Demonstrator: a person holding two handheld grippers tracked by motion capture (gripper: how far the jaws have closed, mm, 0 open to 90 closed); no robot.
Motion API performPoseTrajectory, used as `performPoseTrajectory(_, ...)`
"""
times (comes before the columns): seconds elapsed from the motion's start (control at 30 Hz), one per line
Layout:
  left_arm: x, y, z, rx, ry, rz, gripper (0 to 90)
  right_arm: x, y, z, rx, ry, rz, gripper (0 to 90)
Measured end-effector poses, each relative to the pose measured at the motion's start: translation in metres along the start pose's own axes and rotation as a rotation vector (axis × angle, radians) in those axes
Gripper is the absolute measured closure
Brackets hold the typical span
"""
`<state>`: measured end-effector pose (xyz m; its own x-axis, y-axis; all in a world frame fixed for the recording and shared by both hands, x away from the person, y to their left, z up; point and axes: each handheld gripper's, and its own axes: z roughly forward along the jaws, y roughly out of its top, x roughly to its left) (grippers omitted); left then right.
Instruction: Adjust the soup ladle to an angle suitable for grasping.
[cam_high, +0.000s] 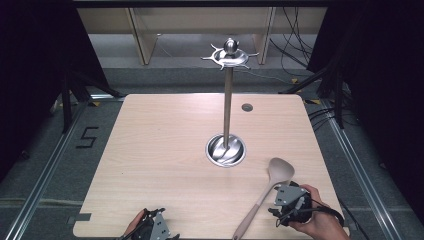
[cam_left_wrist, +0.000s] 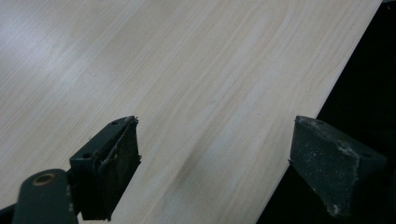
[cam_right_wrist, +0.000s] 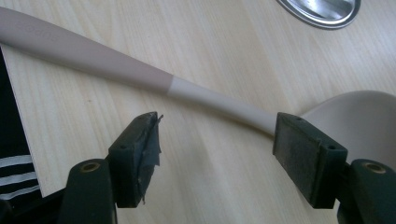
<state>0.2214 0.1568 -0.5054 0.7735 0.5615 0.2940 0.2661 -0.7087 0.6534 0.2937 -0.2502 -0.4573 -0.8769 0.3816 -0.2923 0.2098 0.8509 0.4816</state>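
Nothing is lifted yet: your spoon (cam_high: 265, 197) lies flat on the table (cam_high: 165, 150), at its near right, and the rack (cam_high: 228, 55) in the middle has every hook bare. Judging from that, you are at the very start, with the grasp, the carry and the hanging all left to do.

Your right gripper (cam_high: 289, 202) sits just right of the spoon, jaws spread wide and holding nothing. In the right gripper view the handle (cam_right_wrist: 116, 65) runs across just beyond the pads (cam_right_wrist: 299, 156), apart from them.

Your left gripper (cam_high: 150, 227) rests at the near edge, well apart from the spoon, also spread and empty.

Long axis: a diagonal. The bowl (cam_high: 280, 169) points away from you and right, toward the rack's base (cam_high: 226, 150); the handle end (cam_high: 240, 232) points back at the near edge, between your hands.
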Motion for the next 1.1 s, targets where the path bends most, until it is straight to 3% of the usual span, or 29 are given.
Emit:
performPoseTrajectory(0.17, 0.000, 0.000, 0.000, -0.002, -0.019, -0.007, 14.9, 0.000, 0.006, 0.003, 0.000, 0.014, -0.020, 33.6)
performPoseTrajectory(0.33, 0.000, 0.000, -0.001, -0.002, -0.010, -0.002, 14.9, 0.000, 0.014, 0.005, 0.007, 0.023, -0.047, 34.9)
performPoseTrajectory(0.6, 0.000, 0.000, -0.001, -0.004, -0.011, -0.002, 14.9, 0.002, 0.025, 0.012, 0.059, 0.059, -0.173, 40.5)
performPoseTrajectory(0.73, 0.000, 0.000, -0.002, -0.004, -0.007, 0.003, 14.9, 0.003, 0.028, 0.016, 0.063, 0.094, -0.183, 45.2)
performPoseTrajectory(0.87, 0.001, 0.000, -0.002, -0.003, -0.008, 0.000, 14.9, -0.002, 0.032, 0.024, 0.087, 0.131, -0.260, 47.8)
performPoseTrajectory(1.0, 0.001, 0.000, -0.002, -0.003, -0.008, 0.000, 14.9, -0.005, 0.036, 0.029, 0.116, 0.145, -0.272, 49.1)
performPoseTrajectory(1.03, 0.001, 0.000, -0.002, -0.003, -0.009, -0.001, 14.9, -0.007, 0.038, 0.033, 0.112, 0.162, -0.306, 50.4)
performPoseTrajectory(1.07, 0.001, 0.000, -0.002, -0.002, -0.010, -0.002, 14.9, -0.005, 0.038, 0.031, 0.148, 0.157, -0.266, 50.4)
performPoseTrajectory(1.1, 0.001, 0.000, -0.002, -0.003, -0.006, -0.002, 14.9, -0.005, 0.039, 0.032, 0.160, 0.161, -0.278, 50.4)
